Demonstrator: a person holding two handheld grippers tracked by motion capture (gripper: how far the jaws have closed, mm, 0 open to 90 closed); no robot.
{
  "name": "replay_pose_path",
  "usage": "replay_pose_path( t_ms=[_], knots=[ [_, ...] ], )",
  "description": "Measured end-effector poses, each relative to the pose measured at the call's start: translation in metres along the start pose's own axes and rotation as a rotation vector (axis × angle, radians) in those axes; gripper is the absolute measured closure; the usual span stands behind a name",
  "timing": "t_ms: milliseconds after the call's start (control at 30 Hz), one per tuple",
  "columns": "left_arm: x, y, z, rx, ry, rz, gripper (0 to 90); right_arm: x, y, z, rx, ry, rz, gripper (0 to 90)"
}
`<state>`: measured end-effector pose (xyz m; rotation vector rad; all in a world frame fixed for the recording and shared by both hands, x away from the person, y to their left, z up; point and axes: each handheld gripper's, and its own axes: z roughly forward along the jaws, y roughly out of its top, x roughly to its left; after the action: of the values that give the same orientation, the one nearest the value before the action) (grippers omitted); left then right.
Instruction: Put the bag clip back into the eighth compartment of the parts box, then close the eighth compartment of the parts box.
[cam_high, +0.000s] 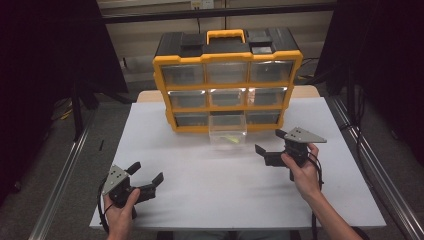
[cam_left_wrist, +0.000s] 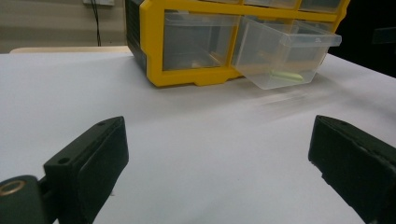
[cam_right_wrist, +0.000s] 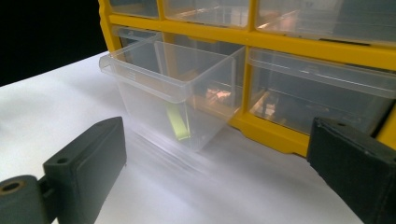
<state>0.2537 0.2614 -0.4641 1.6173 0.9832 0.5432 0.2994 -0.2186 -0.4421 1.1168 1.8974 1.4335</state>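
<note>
Drawer (cam_high: 227, 129) hung pulled out of organizer (cam_high: 226, 82), green strip (cam_right_wrist: 178, 122) inside | left tongs (cam_high: 148, 175), right tongs (cam_high: 270, 142) gaped wide, empty | closing left.

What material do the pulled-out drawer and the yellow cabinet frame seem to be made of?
Pulled-out drawer: probably clear, glossy plastic; the yellow-green strip inside shows through its walls. Yellow cabinet frame: likely moulded opaque plastic with a smooth, slightly shiny finish and rounded edges.

Both grippers, left (cam_high: 148, 171) and right (cam_high: 269, 141), seemingly gape wide.
</note>
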Motion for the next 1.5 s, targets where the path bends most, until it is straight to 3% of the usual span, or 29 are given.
replay_pose_path(
  t_ms=[267, 400, 467, 900, 1067, 1500],
  knots=[
    [0.000, 0.002, -0.003, -0.014, -0.005, 0.001, 5.1, -0.002, -0.009, -0.023, -0.026, -0.020, 0.022, 4.6],
    [-0.002, 0.002, -0.004, -0.022, -0.001, -0.005, 5.1, -0.005, -0.018, -0.036, -0.006, -0.036, 0.014, 4.2],
    [-0.002, 0.002, -0.004, -0.027, 0.002, -0.009, 5.1, -0.008, -0.024, -0.043, -0.006, -0.047, 0.040, 3.9],
    [-0.006, 0.003, -0.004, -0.031, 0.009, -0.004, 5.1, -0.014, -0.043, -0.072, 0.009, -0.089, 0.064, 2.3],
    [-0.006, 0.004, -0.004, -0.030, 0.010, -0.005, 5.1, -0.017, -0.043, -0.070, -0.006, -0.093, 0.068, 2.0],
    [-0.003, 0.003, -0.003, -0.023, 0.004, -0.013, 5.1, -0.006, -0.039, -0.056, -0.010, -0.057, 0.078, 0.8]
  ],
)
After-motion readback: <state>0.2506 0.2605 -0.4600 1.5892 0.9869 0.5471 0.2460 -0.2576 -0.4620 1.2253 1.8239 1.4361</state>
